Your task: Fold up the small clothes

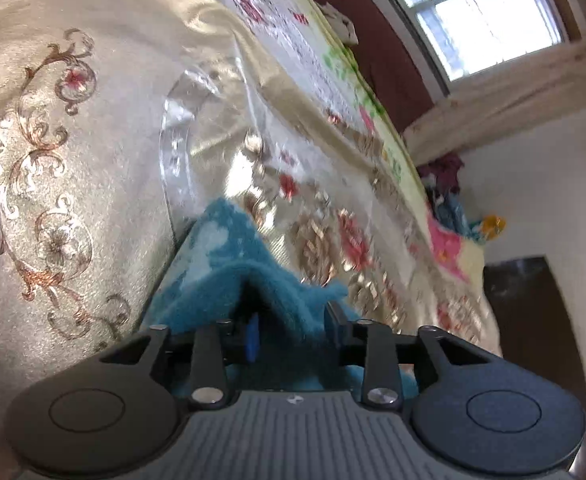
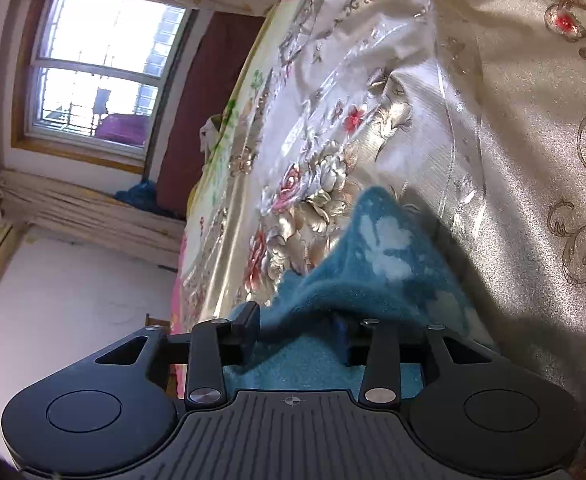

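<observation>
A small teal fleece garment (image 1: 229, 264) with pale blotches drapes over my left gripper (image 1: 293, 332), bunched between the jaws; the fingers are mostly hidden by the cloth. The same teal garment (image 2: 377, 256) shows in the right wrist view, draped over my right gripper (image 2: 299, 332), with one black finger (image 2: 247, 322) showing at the left. Both grippers look closed on the cloth, holding it above a table with a beige embroidered cloth (image 1: 53, 140) under clear plastic (image 1: 181, 120).
The table cloth (image 2: 553, 160) carries floral embroidery (image 2: 313, 200). Beyond the table edge are a window (image 1: 481, 20), a dark red panel (image 2: 209, 100), white wall and floor (image 2: 73, 300), and a pile of coloured cloth (image 1: 449, 200).
</observation>
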A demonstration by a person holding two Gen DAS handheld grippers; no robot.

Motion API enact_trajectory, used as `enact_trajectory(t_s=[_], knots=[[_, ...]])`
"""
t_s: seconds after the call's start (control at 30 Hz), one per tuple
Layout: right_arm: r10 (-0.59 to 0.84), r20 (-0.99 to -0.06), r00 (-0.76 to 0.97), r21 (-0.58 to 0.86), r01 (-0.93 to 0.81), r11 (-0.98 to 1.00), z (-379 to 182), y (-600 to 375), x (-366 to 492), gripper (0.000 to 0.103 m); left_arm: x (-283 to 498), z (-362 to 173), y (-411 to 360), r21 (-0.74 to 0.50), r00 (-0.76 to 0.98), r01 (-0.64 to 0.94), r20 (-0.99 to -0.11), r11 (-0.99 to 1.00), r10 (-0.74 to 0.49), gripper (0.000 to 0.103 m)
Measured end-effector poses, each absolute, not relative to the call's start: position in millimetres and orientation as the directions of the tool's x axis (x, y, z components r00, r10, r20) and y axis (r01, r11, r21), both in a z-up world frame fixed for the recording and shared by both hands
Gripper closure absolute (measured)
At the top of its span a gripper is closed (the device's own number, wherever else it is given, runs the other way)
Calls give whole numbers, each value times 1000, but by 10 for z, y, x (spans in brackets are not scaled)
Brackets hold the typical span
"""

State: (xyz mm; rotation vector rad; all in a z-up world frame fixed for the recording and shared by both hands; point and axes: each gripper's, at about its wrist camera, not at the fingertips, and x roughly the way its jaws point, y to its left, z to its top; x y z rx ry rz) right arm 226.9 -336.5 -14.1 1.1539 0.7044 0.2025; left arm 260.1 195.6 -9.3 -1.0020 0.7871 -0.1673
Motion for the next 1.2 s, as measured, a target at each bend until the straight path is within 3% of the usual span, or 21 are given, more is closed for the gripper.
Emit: enact_trajectory(t_s=[0.2, 0.33, 0.4, 0.53, 0.63, 0.77, 1.07, 1.13, 1.2], knots=[[490, -400, 774, 887, 191, 421, -93, -3355, 2273, 59, 2477, 31, 2065, -795, 777, -233, -498, 560, -384, 60], [488, -379, 786, 887, 159, 433, -21, -3322, 2270, 48, 2420, 114, 2090, -763, 789, -242, -514, 599, -337, 58], [479, -371, 796, 885, 147, 442, 24, -3332, 2254, 47, 2402, 135, 2024, -732, 778, -231, -535, 641, -331, 58], [449, -401, 798, 855, 150, 497, 63, -3360, 2171, 47, 2302, 139, 1817, -646, 754, -180, -575, 742, -318, 56], [399, -482, 780, 763, 151, 628, 57, -3318, 2090, 47, 2220, 99, 1657, -570, 733, -140, -609, 810, -302, 55], [278, -630, 725, 542, 154, 826, -53, -3107, 2043, 60, 2147, 14, 1502, -463, 714, -99, -650, 881, -261, 54], [198, -666, 719, 412, 134, 901, -58, -2933, 1992, 65, 2016, -34, 1592, -447, 709, -157, -672, 881, -214, 60], [181, -657, 732, 400, 135, 906, 38, -2905, 1904, 58, 1950, -5, 1599, -447, 710, -166, -672, 879, -208, 60], [174, -642, 747, 392, 125, 911, 123, -2905, 1781, 58, 1850, 60, 1598, -448, 717, -162, -665, 879, -207, 60]])
